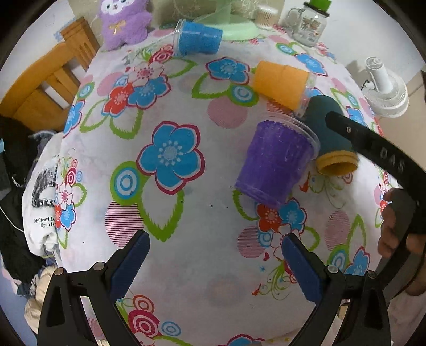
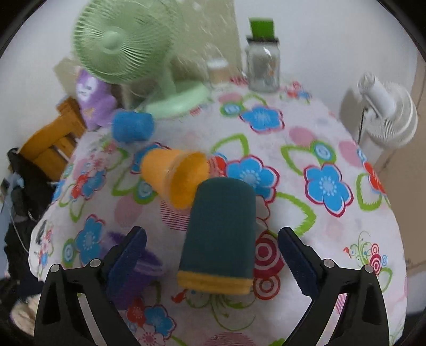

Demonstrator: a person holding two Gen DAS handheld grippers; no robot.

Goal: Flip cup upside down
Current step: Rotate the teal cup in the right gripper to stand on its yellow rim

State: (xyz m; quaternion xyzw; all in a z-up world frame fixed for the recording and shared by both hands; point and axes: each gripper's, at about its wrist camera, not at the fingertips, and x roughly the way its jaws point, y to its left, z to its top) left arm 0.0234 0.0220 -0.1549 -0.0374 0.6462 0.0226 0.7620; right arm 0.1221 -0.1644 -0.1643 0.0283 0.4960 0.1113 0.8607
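Observation:
A dark teal cup with a yellow rim (image 2: pixel 221 234) lies on its side on the flowered tablecloth (image 2: pixel 332 234), rim towards me. My right gripper (image 2: pixel 213 263) is open, with the cup's rim end between its blue fingers and not touched. The cup also shows in the left wrist view (image 1: pixel 330 135). A purple cup (image 1: pixel 274 162) stands upright beside it, partly hidden behind the left finger (image 2: pixel 127 263) in the right wrist view. My left gripper (image 1: pixel 215 266) is open and empty above the cloth, short of the purple cup.
An orange cup (image 1: pixel 282 85) and a blue cup (image 1: pixel 198 37) lie on their sides further back. A green fan (image 2: pixel 125 40), a glass jar (image 2: pixel 262 66) and a purple plush (image 1: pixel 123 21) stand at the far edge. A white fan (image 2: pixel 386 117) stands right, a wooden chair (image 1: pixel 45 87) left.

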